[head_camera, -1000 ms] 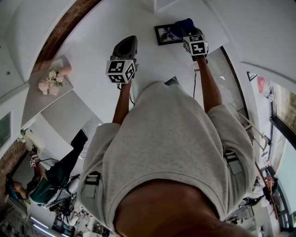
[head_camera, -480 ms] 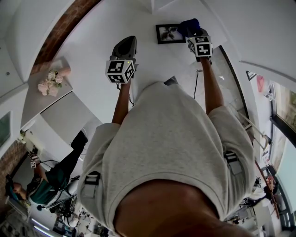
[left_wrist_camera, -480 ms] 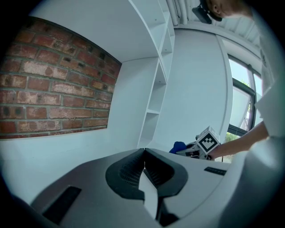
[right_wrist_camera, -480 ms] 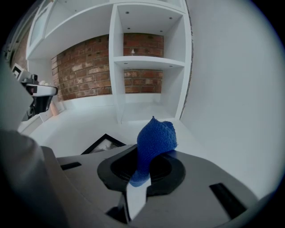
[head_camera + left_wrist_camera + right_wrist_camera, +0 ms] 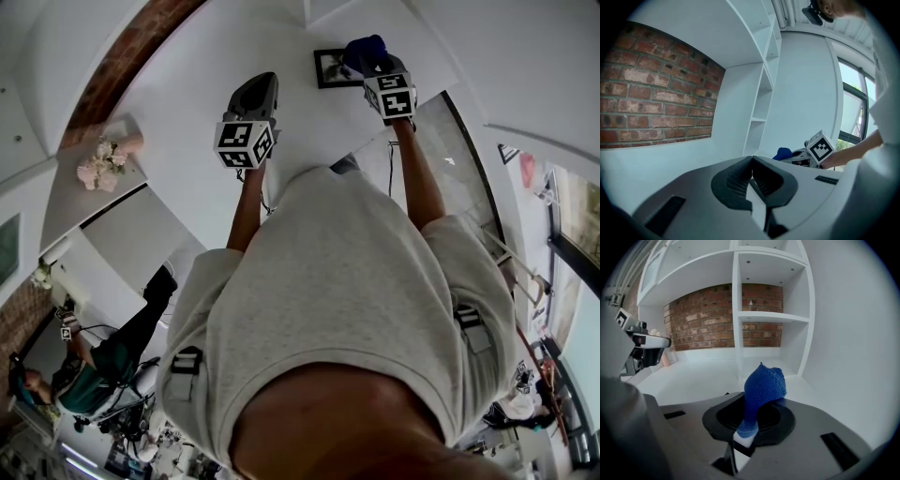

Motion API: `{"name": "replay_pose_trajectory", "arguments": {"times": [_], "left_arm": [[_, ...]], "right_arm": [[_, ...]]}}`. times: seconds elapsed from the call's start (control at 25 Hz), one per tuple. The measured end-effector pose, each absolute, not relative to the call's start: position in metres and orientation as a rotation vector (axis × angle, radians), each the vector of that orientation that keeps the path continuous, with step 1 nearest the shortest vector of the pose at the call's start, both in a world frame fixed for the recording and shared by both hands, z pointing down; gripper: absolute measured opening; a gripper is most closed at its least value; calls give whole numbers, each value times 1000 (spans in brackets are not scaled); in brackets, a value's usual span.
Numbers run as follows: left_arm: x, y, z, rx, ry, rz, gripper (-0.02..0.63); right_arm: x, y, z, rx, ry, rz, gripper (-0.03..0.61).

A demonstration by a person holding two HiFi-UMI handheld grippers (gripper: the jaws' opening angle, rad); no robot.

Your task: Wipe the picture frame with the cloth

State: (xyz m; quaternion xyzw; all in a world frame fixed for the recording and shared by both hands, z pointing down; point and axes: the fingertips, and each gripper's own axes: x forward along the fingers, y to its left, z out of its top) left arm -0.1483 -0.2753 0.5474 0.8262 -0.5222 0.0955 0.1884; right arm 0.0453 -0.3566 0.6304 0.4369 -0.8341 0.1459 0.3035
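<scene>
In the head view a black picture frame [image 5: 328, 67] lies flat on the white surface [image 5: 187, 84]. My right gripper [image 5: 371, 64] is shut on a blue cloth [image 5: 364, 47], which bunches over the frame's right end. The right gripper view shows the cloth [image 5: 764, 386] sticking up out of the shut right gripper [image 5: 749, 423]; the frame is hidden there. My left gripper [image 5: 257, 86] hovers to the left of the frame, apart from it, shut and holding nothing. Its closed left gripper [image 5: 751, 174] appears in its own view, with the cloth [image 5: 783, 153] beyond.
A small bunch of pale flowers [image 5: 101, 165] sits on a white ledge at the left. White open shelving [image 5: 740, 310] backed by a brick wall [image 5: 698, 324] stands ahead. Another person [image 5: 112, 361] is at the lower left, by floor clutter.
My right gripper carried the cloth right, off the frame's end, then back left over the frame's right part. The left gripper has stayed put.
</scene>
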Motion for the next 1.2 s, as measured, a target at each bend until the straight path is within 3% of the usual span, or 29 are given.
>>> {"name": "replay_pose_trajectory", "arguments": {"times": [0.56, 1.2], "left_arm": [[-165, -265, 543, 2299, -1518, 279, 15], [-146, -267, 543, 2332, -1472, 291, 15]], "right_arm": [[-30, -343, 661, 989, -2265, 444, 58], [24, -339, 669, 1070, -2191, 472, 58]]}}
